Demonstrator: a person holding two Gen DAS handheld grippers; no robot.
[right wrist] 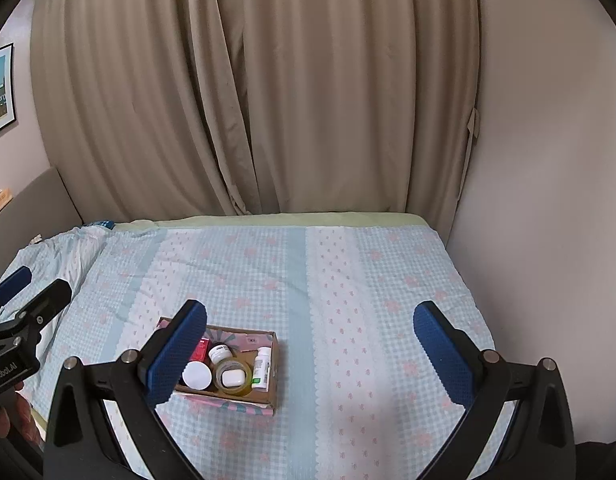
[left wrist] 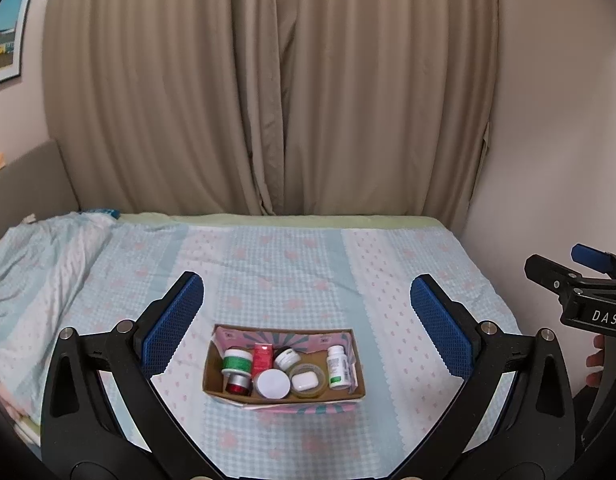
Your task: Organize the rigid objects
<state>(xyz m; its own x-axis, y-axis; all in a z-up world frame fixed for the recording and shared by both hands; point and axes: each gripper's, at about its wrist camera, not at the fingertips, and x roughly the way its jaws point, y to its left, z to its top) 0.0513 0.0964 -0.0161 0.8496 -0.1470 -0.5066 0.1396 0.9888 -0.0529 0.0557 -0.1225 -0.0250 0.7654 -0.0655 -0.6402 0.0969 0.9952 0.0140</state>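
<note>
We read "DAS" in white letters on the black plastic body of the right gripper (left wrist: 588, 272), seen at the far right of the left tongs. We read "GenRobot.AI" on the black body of the left gripper (right wrist: 29, 286), at the far left of the right tongs. Container labels stay illegible.

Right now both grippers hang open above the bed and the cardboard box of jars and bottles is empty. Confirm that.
One thing is wrong: the cardboard box is not empty. The left wrist view shows jars, a red carton and a white bottle inside. Both the left gripper and right gripper do hang open.
</note>
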